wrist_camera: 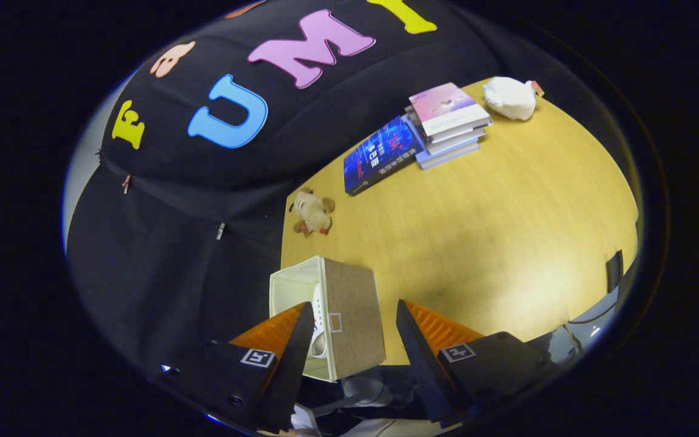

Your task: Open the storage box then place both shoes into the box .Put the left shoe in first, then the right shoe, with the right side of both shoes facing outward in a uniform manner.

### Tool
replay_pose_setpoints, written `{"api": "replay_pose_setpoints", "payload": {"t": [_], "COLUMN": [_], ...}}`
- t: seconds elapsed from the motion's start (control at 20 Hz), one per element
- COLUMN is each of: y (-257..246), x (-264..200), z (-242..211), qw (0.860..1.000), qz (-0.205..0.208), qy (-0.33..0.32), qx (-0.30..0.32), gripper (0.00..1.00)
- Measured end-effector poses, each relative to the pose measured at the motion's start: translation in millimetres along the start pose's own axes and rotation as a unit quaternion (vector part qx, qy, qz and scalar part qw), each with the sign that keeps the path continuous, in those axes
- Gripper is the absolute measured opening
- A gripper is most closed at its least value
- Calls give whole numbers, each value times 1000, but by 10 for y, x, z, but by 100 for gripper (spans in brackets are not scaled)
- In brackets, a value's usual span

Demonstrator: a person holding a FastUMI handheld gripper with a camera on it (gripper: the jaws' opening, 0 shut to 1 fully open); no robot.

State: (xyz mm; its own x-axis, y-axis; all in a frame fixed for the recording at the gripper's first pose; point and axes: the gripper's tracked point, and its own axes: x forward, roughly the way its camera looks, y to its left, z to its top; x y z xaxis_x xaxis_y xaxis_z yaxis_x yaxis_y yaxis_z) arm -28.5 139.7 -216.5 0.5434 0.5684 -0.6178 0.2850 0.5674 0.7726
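A beige fabric storage box (349,315) stands at the near corner of the wooden table (495,230), its top open. A white shoe (319,328) stands inside it against the box's near wall; only part of the shoe shows. My gripper (354,306) hovers above the box, tilted, with its fingers spread wide and nothing between them. The left finger (289,331) overlaps the box's open side and the right finger (428,331) sits over the bare table beside the box. White shapes (368,388) show below the table edge between the fingers; I cannot tell what they are.
A small plush dog (313,211) lies near the table's edge beyond the box. Farther off are a blue book (380,155), a stack of books (449,121) and a white plush toy (510,97). A dark small object (614,270) sits at the table's far right edge.
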Motion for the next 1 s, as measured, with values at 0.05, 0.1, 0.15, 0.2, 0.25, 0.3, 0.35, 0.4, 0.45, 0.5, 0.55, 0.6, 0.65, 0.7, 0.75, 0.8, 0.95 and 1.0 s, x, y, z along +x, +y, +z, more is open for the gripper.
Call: {"api": "replay_pose_setpoints", "payload": {"t": [0.05, 0.1, 0.15, 0.2, 0.25, 0.3, 0.35, 0.4, 0.45, 0.5, 0.55, 0.6, 0.65, 0.7, 0.75, 0.8, 0.95, 1.0], "y": [-57, -114, -161, -195, -228, -243, -257, -269, -285, -280, -283, -242, -222, -193, -167, -134, -14, 23], "x": [-107, -205, -299, -383, -454, -519, -577, -612, -635, -651, -665, -672, -688, -708, -733, -755, -835, -859], "z": [117, 216, 313, 366, 420, 447, 456, 468, 482, 472, 470, 469, 472, 492, 516, 541, 647, 675], "qw": [1000, 999, 997, 996, 994, 993, 992, 992, 991, 991, 991, 991, 990, 990, 988, 987, 980, 977], "qz": [-2, -5, -8, -12, -14, -15, -16, -16, -17, -18, -18, -18, -18, -16, -16, -15, -12, -11], "qy": [-23, -46, -66, -81, -93, -101, -107, -112, -115, -118, -119, -121, -124, -128, -135, -143, -171, -179], "qx": [-9, -21, -34, -46, -54, -59, -60, -60, -58, -58, -57, -57, -58, -61, -67, -76, -106, -117], "gripper": [83, 83, 83, 83, 83, 83, 83, 83, 83, 83, 83, 83, 83, 83, 83, 83, 83, 83]}}
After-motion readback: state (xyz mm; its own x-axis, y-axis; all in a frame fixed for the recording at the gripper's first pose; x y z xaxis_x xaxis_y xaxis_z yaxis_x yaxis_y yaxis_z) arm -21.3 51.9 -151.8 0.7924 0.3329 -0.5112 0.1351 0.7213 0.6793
